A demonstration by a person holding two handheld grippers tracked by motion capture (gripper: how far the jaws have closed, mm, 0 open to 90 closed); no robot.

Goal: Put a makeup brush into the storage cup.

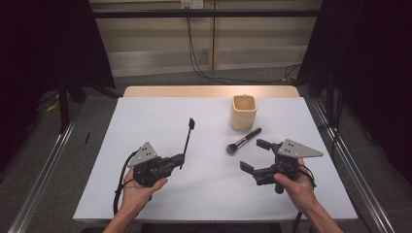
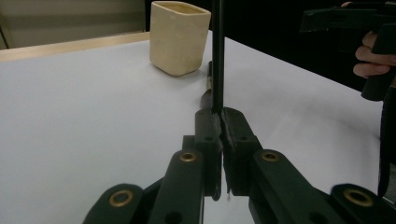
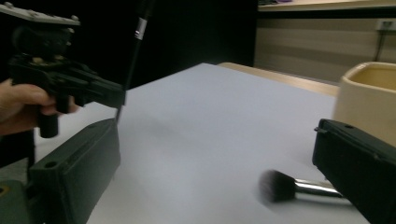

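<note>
High view, left gripper: near the table's front-left, in the person's left hand; jaws clamped on the lower end of a thin black stick-like tool.
Thin black tool: long axis runs up and away from the jaws toward the far edge, leaning slightly right; its small flat head is at the far, raised end. In the left gripper view it rises straight up from between the closed jaws.
Right gripper: front-right, held by the right hand; jaws spread wide with nothing between them, pointing left.
Makeup brush: lies flat on the white table just beyond the right gripper; bristles toward the near-left, handle pointing far-right at the cup.
Cup: cream, square-sided, upright, mouth open, farthest back, just past the brush handle.
Right gripper view: brush head blurred, between the open jaws.
</note>
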